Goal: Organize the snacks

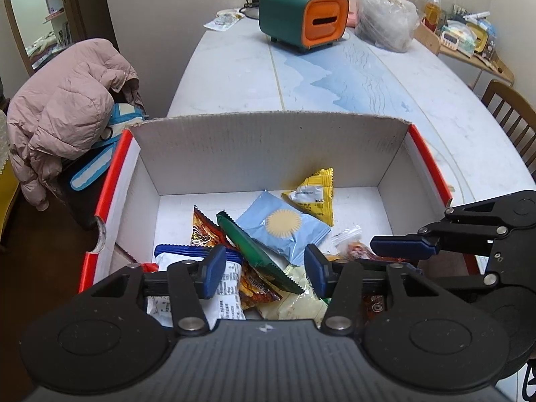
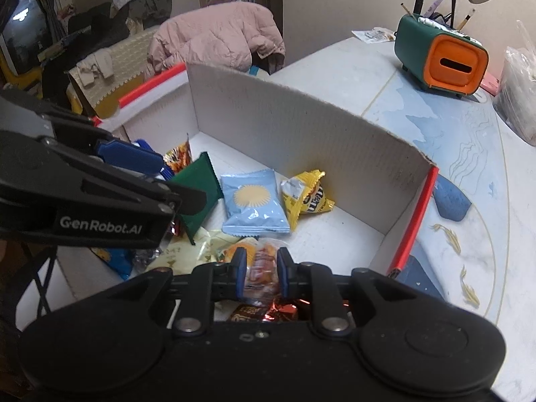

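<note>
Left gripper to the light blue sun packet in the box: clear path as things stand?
Probably yes. The left gripper is open over the box, nothing between its fingers, and the light blue packet lies just ahead, top face uncovered. The green packet leans along its near edge and might get nudged.

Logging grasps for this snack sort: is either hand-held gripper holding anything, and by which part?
The right hand-held gripper pinches a clear-wrapped snack across its middle. The left hand-held gripper is open, holding nothing.
</note>
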`<state>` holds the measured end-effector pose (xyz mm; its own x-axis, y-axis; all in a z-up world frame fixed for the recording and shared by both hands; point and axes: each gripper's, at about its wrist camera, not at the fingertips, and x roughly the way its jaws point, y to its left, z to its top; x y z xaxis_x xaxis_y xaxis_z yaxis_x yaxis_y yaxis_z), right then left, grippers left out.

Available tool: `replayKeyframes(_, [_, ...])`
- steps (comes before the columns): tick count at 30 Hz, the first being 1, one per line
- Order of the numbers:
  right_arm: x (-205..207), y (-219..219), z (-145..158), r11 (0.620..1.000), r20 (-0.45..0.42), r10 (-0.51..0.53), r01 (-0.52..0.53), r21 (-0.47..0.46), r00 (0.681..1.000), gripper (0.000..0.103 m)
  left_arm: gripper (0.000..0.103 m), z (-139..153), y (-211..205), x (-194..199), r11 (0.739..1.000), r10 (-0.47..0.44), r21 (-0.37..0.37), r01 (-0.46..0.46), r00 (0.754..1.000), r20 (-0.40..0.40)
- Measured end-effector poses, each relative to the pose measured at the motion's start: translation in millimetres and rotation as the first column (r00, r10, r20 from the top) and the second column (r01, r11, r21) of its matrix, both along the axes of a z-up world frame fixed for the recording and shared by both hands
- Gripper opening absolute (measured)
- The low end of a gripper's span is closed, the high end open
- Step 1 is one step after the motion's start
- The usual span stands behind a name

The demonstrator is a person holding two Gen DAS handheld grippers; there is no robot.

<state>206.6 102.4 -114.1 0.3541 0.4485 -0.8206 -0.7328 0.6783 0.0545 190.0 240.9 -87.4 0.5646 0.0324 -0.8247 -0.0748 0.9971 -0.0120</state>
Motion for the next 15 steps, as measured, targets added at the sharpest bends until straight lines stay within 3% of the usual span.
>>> replayKeyframes(15, [-12,-34,39,0.986,-0.005,-0.045,0.045,0.163,0.999,0.019,0.064,31,5,-37,0.997,0.040,-0.063,-0.032,0.992,0.120])
